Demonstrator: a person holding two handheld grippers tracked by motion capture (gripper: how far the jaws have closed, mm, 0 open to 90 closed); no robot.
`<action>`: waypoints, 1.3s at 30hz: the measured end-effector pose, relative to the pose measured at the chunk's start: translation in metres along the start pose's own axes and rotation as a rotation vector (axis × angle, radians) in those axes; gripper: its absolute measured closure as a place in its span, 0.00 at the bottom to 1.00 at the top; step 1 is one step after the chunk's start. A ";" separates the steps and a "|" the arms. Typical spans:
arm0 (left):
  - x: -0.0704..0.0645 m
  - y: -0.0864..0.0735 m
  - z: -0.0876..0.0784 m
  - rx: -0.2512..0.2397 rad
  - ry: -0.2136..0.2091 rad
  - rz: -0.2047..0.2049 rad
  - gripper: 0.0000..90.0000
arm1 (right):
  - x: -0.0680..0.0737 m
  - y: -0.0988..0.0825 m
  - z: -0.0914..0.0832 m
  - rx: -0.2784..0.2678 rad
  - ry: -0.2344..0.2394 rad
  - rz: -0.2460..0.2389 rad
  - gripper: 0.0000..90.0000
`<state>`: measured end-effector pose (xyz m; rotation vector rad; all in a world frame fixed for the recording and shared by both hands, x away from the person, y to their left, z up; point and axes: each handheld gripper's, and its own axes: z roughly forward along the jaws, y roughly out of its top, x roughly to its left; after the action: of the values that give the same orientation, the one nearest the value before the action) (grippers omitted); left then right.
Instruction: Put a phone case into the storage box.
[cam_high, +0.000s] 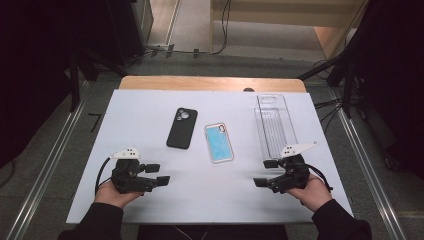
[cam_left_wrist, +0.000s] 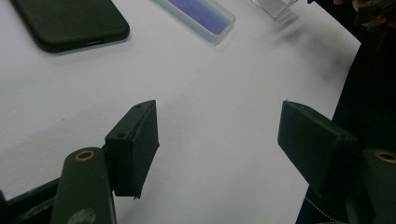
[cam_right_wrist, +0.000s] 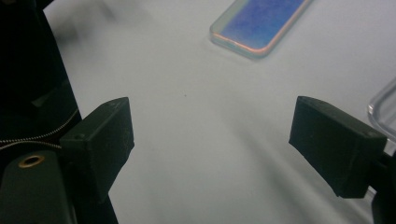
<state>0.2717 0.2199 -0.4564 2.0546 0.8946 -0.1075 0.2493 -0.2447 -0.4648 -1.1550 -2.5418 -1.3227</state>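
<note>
Both the left gripper (cam_high: 161, 173) and right gripper (cam_high: 263, 172) are held near, jaws apart and empty, flanking the black-cased phone (cam_high: 182, 128) and blue phone case (cam_high: 219, 143) laid mid-table, likely for pickup.

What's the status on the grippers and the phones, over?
Left gripper open, empty. Right gripper open, empty. Black phone, blue-backed clear case, clear tray untouched. Nothing in the way.
</note>
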 end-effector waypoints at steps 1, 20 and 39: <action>0.000 0.000 0.000 0.000 0.001 0.000 0.33 | 0.001 0.002 0.000 -0.001 0.001 -0.006 0.13; 0.001 0.000 0.000 0.000 0.004 -0.003 0.33 | 0.015 0.032 0.009 -0.027 -0.065 0.036 0.13; 0.001 0.000 0.000 0.000 0.002 -0.008 0.33 | 0.010 0.063 0.024 -0.067 -0.190 0.106 0.13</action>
<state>0.2726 0.2210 -0.4567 2.0513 0.9043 -0.1094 0.2888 -0.1987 -0.4332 -1.4729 -2.5357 -1.3420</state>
